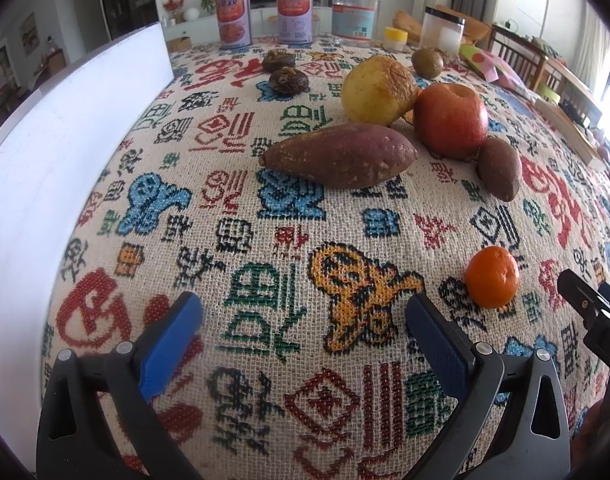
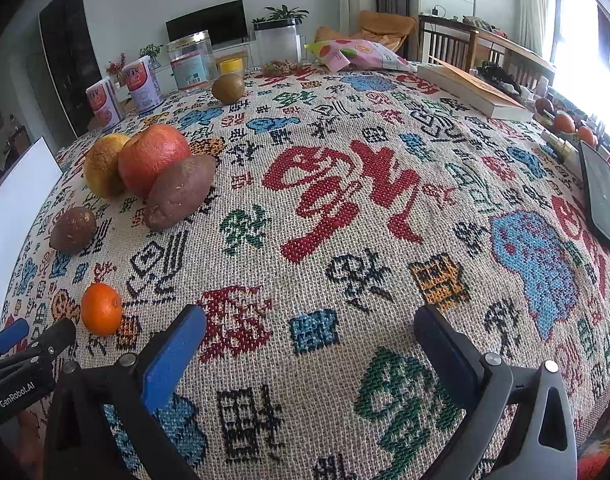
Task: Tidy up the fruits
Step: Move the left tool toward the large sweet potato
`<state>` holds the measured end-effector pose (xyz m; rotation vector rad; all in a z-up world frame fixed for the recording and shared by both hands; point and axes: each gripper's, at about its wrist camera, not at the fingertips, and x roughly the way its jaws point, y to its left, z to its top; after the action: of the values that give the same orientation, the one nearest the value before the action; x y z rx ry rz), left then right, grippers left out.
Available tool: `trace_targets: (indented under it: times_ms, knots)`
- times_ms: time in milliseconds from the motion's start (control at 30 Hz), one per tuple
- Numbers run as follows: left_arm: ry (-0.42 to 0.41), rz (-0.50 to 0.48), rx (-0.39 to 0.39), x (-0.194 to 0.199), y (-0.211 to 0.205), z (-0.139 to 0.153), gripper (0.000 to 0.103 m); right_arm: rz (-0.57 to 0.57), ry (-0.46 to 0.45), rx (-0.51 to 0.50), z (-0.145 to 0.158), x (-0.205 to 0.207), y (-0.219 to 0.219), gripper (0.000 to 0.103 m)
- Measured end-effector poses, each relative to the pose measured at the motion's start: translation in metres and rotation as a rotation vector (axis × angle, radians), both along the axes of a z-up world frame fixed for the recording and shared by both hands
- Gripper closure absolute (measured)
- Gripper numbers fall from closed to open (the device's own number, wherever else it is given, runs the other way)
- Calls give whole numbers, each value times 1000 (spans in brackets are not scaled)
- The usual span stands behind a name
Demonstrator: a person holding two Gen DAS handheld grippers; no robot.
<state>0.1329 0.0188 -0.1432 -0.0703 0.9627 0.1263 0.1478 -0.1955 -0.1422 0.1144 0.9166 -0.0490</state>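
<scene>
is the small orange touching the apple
No, the small orange sits alone on the tablecloth near the left gripper, well apart from the apple.
</scene>
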Motion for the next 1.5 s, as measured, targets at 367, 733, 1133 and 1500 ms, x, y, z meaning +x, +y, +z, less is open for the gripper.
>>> trace_targets:
  times_ms: [367,733,1133,1500]
  knots:
    - [-6,8,2,0,0,0,0,1,1,12,0,-1,0,0]
    - [-8,7,3,-2,-1,0,0,8,13,-17,-2,0,4,0]
    - [-9,8,3,-2,-1,0,0,11,19,-34,-2,0,6,0]
    - [-10,8,3,-2,0,0,0,11,19,-35,-2,0,6,0]
